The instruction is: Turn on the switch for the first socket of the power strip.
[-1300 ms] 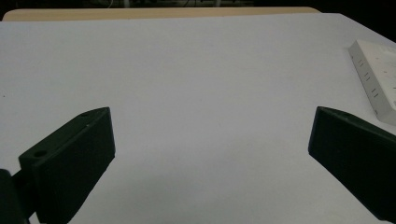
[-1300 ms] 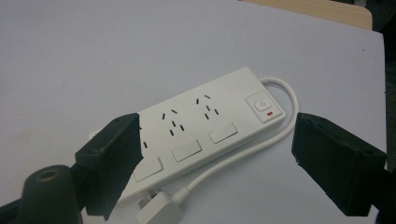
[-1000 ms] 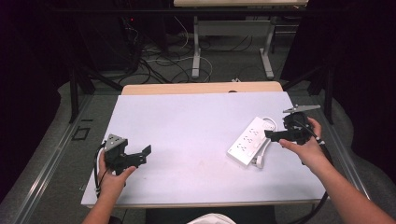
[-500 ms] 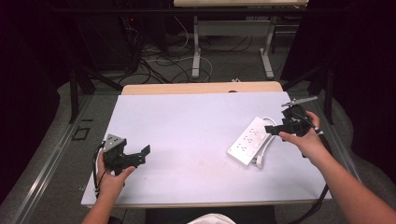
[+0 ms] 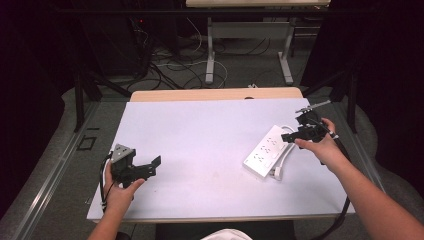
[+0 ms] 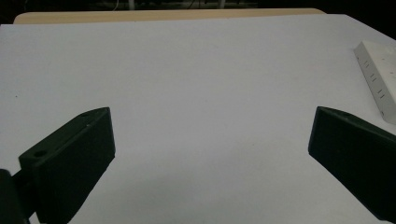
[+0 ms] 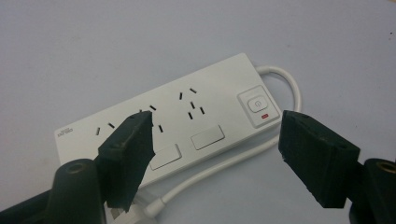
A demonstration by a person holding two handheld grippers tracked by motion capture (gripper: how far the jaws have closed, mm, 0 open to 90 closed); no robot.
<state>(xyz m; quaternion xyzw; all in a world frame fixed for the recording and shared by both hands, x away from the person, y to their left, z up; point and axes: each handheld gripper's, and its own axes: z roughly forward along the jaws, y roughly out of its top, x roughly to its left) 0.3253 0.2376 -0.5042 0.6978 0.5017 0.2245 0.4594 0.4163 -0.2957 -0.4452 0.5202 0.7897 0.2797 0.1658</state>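
A white power strip (image 5: 265,151) lies slantwise on the right side of the white table (image 5: 200,135), its white cord (image 5: 285,155) looped beside it. My right gripper (image 5: 286,137) hovers open just over the strip's far end. In the right gripper view the jaws stand apart above the power strip (image 7: 187,100), near its switch button (image 7: 255,103), with nothing between them; the right gripper (image 7: 217,123) touches nothing. My left gripper (image 5: 154,167) is held at the table's near left, open and empty. The left gripper (image 6: 210,140) points across bare table toward the power strip (image 6: 377,74).
The strip's cord (image 7: 289,88) curls round its switch end and its plug (image 7: 149,207) lies by the near edge. A wooden table edge (image 5: 215,94) shows past the white sheet. Cables and desk legs (image 5: 210,55) are on the floor behind.
The right gripper has shifted slightly away from the person, toward the strip's far end. The left gripper has stayed put.
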